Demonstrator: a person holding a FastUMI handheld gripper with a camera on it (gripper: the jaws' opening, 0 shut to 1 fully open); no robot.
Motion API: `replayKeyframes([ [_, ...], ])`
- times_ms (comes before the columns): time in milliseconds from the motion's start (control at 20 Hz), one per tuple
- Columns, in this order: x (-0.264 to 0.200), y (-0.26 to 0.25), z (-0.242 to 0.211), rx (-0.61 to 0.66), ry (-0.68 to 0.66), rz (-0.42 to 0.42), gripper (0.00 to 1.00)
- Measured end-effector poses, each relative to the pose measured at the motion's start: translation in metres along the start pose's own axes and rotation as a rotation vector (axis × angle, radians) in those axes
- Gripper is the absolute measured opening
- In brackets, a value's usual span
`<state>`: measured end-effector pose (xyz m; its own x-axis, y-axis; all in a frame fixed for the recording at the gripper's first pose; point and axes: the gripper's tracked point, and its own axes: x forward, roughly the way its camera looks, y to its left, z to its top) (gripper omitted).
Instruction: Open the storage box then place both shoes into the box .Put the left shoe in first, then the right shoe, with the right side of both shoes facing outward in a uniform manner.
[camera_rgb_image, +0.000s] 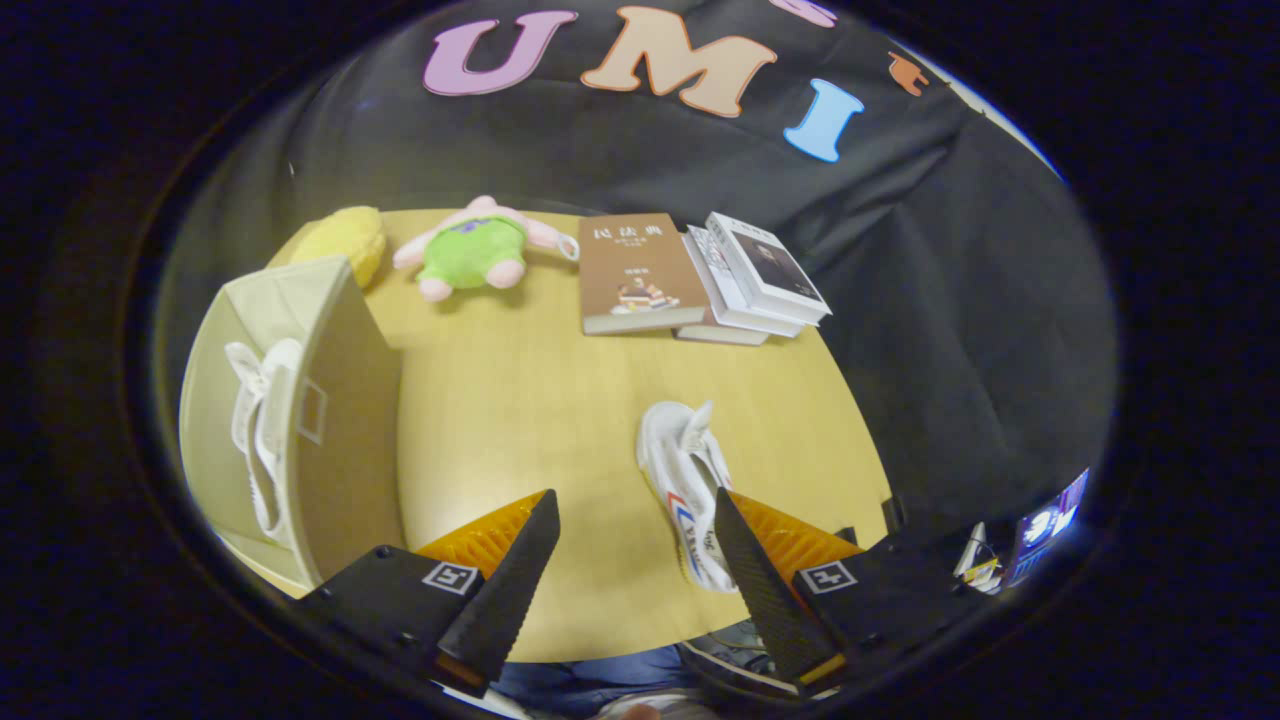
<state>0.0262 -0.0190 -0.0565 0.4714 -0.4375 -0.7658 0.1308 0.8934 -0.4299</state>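
Note:
A beige fabric storage box (330, 420) stands open on the wooden table (520, 400), to the left of my fingers. One white shoe (262, 430) lies inside it on its side. A second white shoe (690, 490) with red and blue marks lies on the table just ahead of my right finger (765, 590), which partly covers its near end. My gripper (637, 512) is open above the table's near edge, nothing between its fingers. The left finger (510, 590) points at bare tabletop.
At the table's far side lie a green and pink plush toy (470, 250), a yellow soft object (345, 240), a brown book (635, 275) and a stack of books (755, 280). Black cloth hangs behind and to the right.

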Motion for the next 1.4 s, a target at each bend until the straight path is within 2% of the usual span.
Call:
replayKeyframes([
  [250, 0.043, -0.051, -0.045, -0.078, 0.135, -0.105, 0.99],
  [400, 0.067, -0.066, -0.057, -0.073, 0.172, -0.113, 0.98],
  [550, 0.088, -0.081, -0.069, -0.128, 0.220, -0.127, 0.98],
  [850, 0.123, -0.092, -0.075, -0.203, 0.274, -0.109, 0.96],
  [1250, 0.158, -0.091, -0.047, -0.357, 0.206, -0.047, 0.96],
  [1400, 0.164, -0.086, -0.050, -0.377, 0.227, -0.015, 0.80],
])
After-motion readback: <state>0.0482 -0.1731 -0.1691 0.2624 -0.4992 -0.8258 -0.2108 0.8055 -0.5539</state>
